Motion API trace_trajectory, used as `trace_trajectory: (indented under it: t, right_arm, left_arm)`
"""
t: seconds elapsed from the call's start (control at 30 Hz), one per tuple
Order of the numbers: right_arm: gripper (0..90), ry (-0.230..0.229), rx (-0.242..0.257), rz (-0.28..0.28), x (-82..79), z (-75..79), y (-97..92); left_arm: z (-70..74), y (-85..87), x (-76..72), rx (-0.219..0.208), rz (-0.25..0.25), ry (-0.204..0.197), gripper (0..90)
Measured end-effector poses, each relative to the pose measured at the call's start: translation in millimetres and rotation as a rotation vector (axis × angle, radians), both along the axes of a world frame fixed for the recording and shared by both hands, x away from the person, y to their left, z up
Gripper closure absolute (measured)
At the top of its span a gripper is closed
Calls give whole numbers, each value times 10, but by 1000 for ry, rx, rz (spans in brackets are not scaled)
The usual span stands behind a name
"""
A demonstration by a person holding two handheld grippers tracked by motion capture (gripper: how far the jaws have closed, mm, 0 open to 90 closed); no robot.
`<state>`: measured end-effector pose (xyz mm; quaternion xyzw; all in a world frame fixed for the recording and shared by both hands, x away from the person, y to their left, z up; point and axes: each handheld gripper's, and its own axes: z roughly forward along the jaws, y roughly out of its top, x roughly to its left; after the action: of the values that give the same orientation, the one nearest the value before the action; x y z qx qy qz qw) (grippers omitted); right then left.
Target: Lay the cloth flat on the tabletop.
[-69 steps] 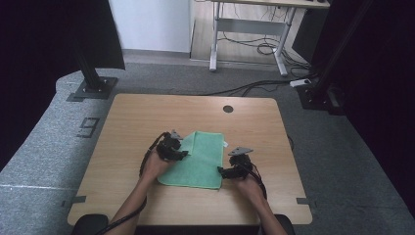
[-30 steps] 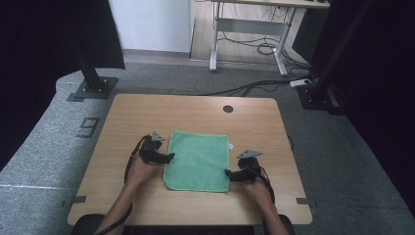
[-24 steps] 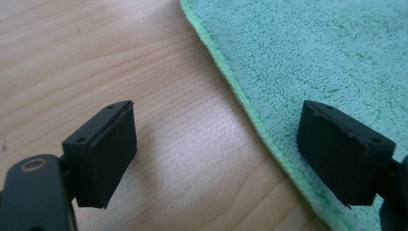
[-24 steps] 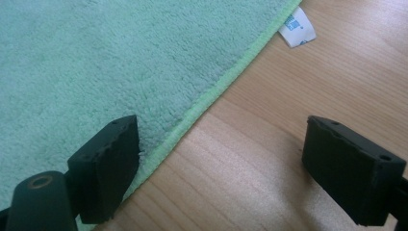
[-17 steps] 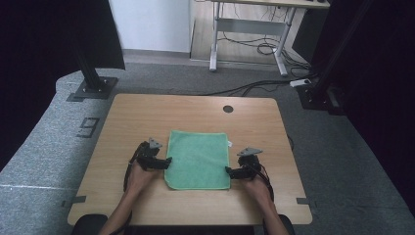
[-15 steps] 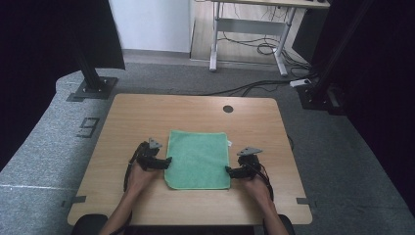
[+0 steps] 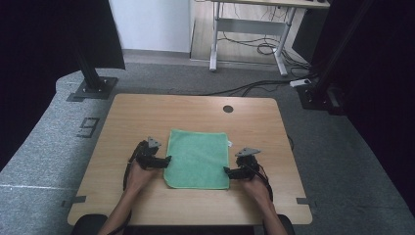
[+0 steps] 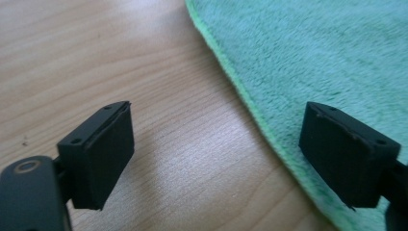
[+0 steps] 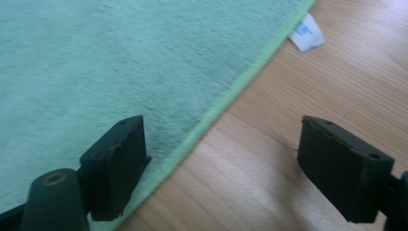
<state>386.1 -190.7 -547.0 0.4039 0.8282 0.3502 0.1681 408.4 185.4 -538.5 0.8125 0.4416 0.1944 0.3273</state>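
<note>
- Lying flat on the wooden table [image 7: 147, 112], a green towel [image 7: 198, 157] is seen spread out near the person's edge, roughly at the middle of the width.
- At the far left of the high view, a dark stand base [image 7: 92, 88] is noted on the grey floor beside the table.
- The left gripper [image 7: 164, 160] is held low at the towel's left edge, about halfway along that side; its tips are pointed toward the cloth.
- In the left gripper view the jaws are seen wide apart, having just been opening; the towel's hem [image 8: 240, 91] is seen running between them, one jaw over bare wood, the other over the cloth. No pad is pressed on the fabric.
- The left hand [image 7: 138, 175] is seen behind its gripper, the forearm coming in from the bottom edge.
- A round cable hole [image 7: 228, 108] is noted in the table beyond the towel's far edge.
- A small white label [image 9: 306, 32] is seen sticking out at the towel's right hem, toward the far corner.
- The right gripper [image 7: 228, 171] is held at the towel's right edge, near the near corner.
- Its jaws are likewise seen wide, having just been closing slightly; the hem passes between them, with nothing clamped.
- The right hand [image 7: 254, 183] rests behind it.
</note>
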Motion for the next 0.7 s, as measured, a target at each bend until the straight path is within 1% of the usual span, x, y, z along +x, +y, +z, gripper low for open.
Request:
trace_trajectory:
  t: [0.07, 0.13, 0.23, 0.3, 0.33, 0.37, 0.43, 0.5, 0.57, 0.63, 0.7]
  right_arm:
    - [141, -4, 5, 16, -16, 23, 10]
    - [137, -10, 3, 27, -32, 47, 7]
    - [122, -15, 2, 29, -57, 83, -30]
    - [57, -19, 1, 19, -69, 105, -70]
    - [18, -19, -5, 8, -78, 119, -94]
    - [0, -21, -4, 2, -85, 126, -107]
    - [0, -26, 8, -10, -107, 146, -147]
    - [0, -32, 11, -15, -136, 159, -193]
    - [0, -31, 8, -25, -175, 162, -238]
    - [0, -31, -2, -40, -211, 152, -286]
    - [0, -26, 3, -55, -245, 133, -339]
  left_arm:
    - [60, 14, -53, -7, -13, -3, 92]
    - [111, 41, -121, -12, -29, -3, 44]
    - [158, 112, -236, -16, -42, -2, 21]
    - [169, 179, -311, -25, -49, 6, 9]
    - [168, 198, -333, -23, -50, 9, 4]
    - [165, 223, -360, -18, -53, 11, 0]
    - [154, 275, -409, -13, -53, 13, 0]
    - [133, 331, -450, -24, -48, 17, 0]
    - [96, 382, -489, -34, -40, 22, 0]
    - [43, 428, -527, -36, -34, 30, 0]
    - [8, 459, -554, -38, -26, 37, 0]
